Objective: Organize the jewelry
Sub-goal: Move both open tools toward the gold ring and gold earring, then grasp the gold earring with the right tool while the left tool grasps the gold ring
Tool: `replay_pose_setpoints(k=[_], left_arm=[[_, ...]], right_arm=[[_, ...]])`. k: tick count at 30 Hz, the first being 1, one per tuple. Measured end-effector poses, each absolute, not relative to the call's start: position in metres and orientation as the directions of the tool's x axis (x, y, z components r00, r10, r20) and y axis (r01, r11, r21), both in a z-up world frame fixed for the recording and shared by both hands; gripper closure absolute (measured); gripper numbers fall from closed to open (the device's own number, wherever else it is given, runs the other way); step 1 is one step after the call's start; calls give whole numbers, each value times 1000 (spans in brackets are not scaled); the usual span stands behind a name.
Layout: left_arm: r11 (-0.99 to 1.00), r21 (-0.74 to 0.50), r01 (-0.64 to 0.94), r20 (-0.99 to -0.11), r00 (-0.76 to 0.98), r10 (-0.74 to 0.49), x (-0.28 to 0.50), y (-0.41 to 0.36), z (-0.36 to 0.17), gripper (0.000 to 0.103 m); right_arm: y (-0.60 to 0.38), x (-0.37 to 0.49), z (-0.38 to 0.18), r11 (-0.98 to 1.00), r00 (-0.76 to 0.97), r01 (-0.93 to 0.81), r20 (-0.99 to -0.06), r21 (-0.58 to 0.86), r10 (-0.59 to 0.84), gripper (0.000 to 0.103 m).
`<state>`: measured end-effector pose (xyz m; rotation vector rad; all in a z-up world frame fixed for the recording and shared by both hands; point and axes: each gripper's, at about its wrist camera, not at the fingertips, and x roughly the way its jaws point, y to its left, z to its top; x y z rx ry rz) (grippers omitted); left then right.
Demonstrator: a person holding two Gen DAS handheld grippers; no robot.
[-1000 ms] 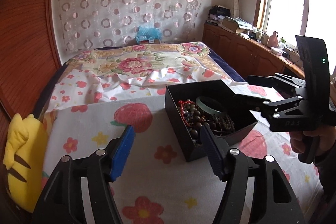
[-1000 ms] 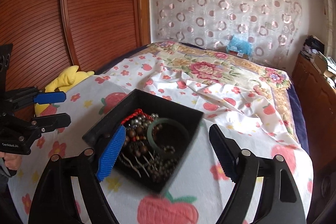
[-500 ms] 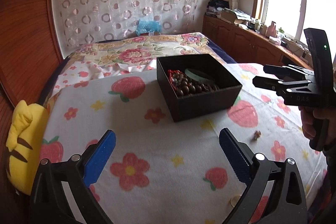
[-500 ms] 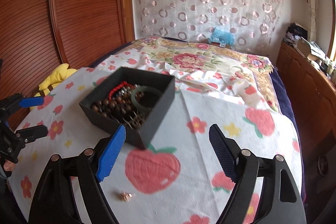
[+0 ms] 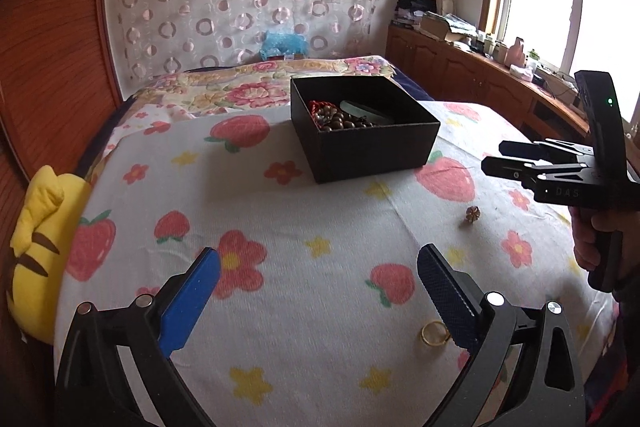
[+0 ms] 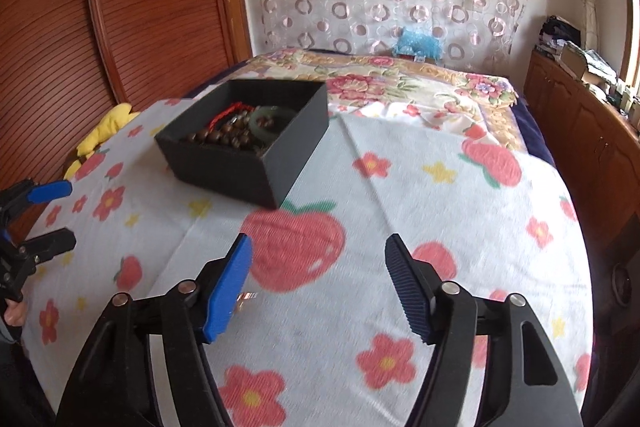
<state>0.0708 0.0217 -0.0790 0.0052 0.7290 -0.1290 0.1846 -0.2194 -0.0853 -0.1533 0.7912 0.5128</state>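
Two wrist views, both angled down across the bed

The left wrist camera looks over its tool (image 5: pixel 318 301) from the bed's near left; the right wrist camera over its tool (image 6: pixel 318 287) from the near right. Both share the black box (image 5: pixel 372 151) (image 6: pixel 224 171), patterned cloth (image 5: pixel 280 307) and curtain.

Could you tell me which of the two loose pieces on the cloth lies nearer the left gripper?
The plain gold ring, right beside the left gripper's dark pad; the small flower-shaped piece lies farther off.
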Motion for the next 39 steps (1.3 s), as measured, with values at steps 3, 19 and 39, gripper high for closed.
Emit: replay_pose_setpoints(k=[3,19,39], left_arm=[[992,-42,116,-667,736,-114,66,22,-81,8],[988,-62,143,-703,697,-145,59,14,-97,8],[957,-43,286,-718,657,-229,48,-28,-102,21]], right_arm=[[-215,176,-92,855,566,-516,-731,48,382,38],[-177,162,-108,790,479,-613,-788,14,386,62],[-200,148,-94,806,523,-592,-753,14,398,86]])
